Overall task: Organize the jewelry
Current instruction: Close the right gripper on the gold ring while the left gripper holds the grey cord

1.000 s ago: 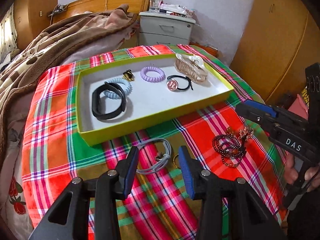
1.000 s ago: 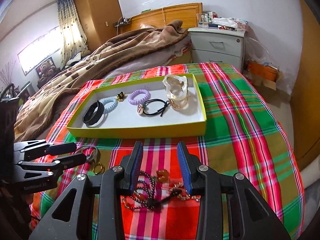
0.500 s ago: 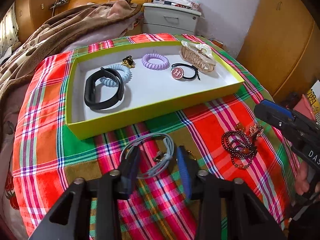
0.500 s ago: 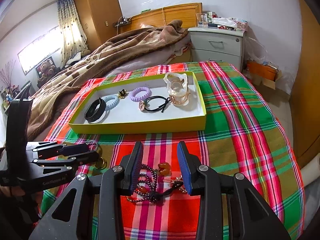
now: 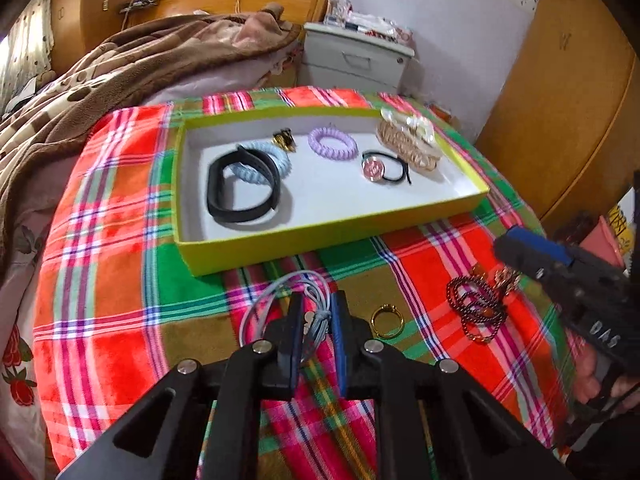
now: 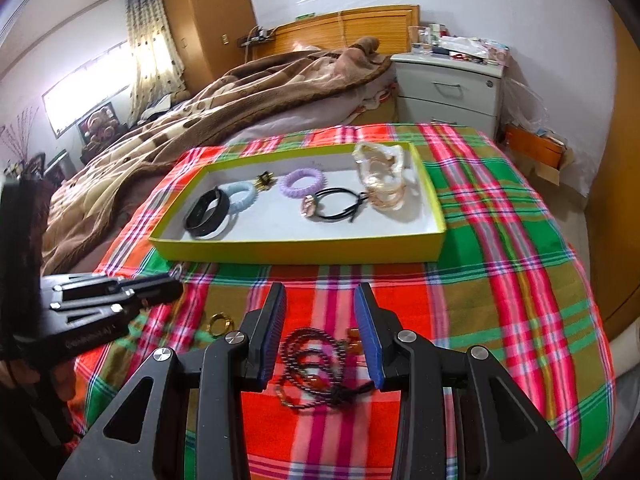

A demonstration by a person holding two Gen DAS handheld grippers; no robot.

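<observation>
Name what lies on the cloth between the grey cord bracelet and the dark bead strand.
A gold ring lies between grey cord bracelet and dark bead strand, seen from the left wrist.

1. The left gripper [image 5: 316, 316] dropped onto the grey cord necklace [image 5: 280, 300] lying on the plaid cloth [image 5: 100, 280].
2. Its jaws, wide apart a second ago, were closing with the cord's strands between them.
</observation>
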